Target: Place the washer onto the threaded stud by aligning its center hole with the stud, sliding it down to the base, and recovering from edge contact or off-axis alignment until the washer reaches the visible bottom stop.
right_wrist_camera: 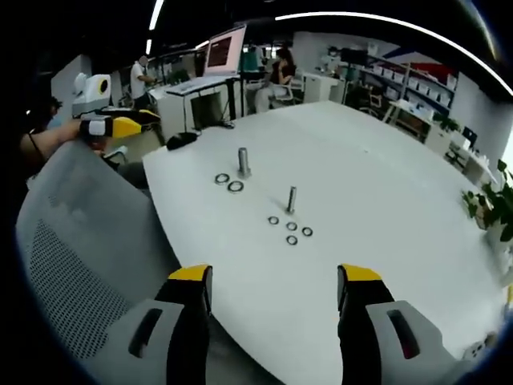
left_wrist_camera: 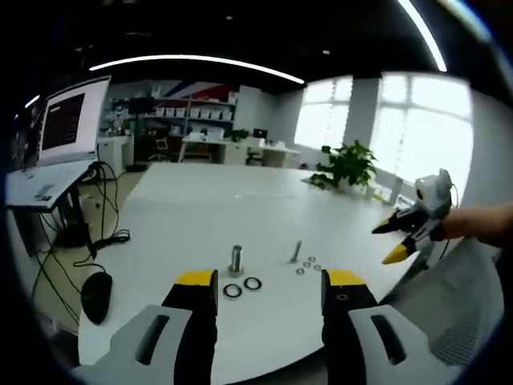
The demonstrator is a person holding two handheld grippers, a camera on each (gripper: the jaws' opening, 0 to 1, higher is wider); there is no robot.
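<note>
Two threaded studs stand upright on the white table: a thick stud and a thin stud. Two larger washers lie flat by the thick stud. Several small washers lie by the thin stud. My left gripper is open and bare, held back near the table's edge. My right gripper is open too, off the table's edge; in the left gripper view it hangs at the right. The left gripper appears far left in the right gripper view.
A black mouse lies at the table's edge. A grey mesh chair stands between me and the table. A desk with a monitor and cables is nearby; a potted plant sits at the far side. People are in the background.
</note>
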